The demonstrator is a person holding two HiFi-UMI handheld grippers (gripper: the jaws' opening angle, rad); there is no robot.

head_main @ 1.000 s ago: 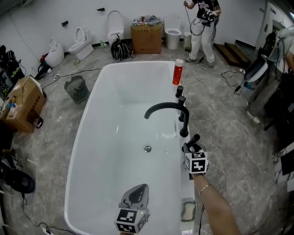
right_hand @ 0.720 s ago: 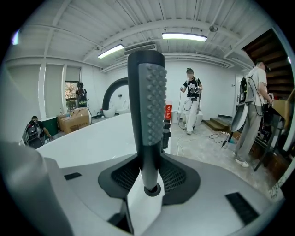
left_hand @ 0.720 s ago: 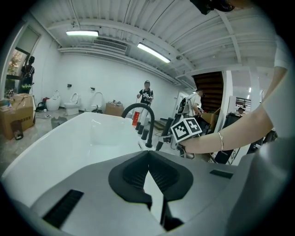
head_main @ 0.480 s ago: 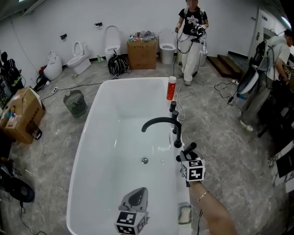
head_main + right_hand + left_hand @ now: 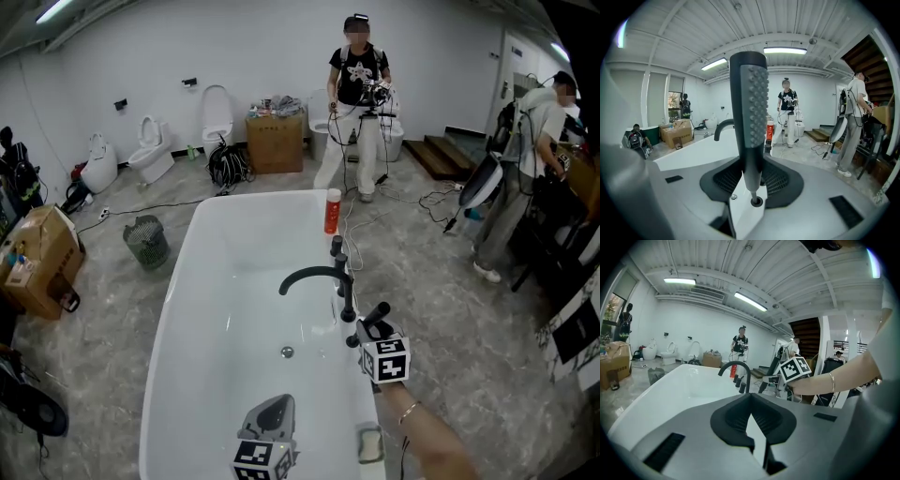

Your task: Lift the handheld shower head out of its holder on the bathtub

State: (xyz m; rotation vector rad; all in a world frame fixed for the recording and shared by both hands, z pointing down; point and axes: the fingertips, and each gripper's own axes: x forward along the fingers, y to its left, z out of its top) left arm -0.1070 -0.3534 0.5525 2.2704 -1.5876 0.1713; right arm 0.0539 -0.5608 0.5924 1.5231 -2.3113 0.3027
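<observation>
The black handheld shower head (image 5: pixel 751 103) stands upright between the jaws of my right gripper (image 5: pixel 752 161), which is shut on its handle. In the head view this gripper (image 5: pixel 371 330) hangs above the right rim of the white bathtub (image 5: pixel 178 309), just in front of the black curved faucet (image 5: pixel 314 276), with the shower head (image 5: pixel 375 315) poking out past its marker cube. My left gripper (image 5: pixel 273 412) hovers over the near end of the tub. Its jaws meet at the tips, and nothing is between them in the left gripper view (image 5: pixel 750 398).
A red bottle (image 5: pixel 332 212) stands on the tub's far right rim and a soap dish (image 5: pixel 370 444) on the near right rim. A person with cables (image 5: pixel 356 103) stands beyond the tub, another (image 5: pixel 525 150) at the right. Toilets, cardboard boxes (image 5: pixel 36 258) and a bin (image 5: pixel 147 241) sit around the floor.
Both grippers have risen, the right one carrying the shower head up from the tub rim. The head view has tipped up, showing more of the far room.
</observation>
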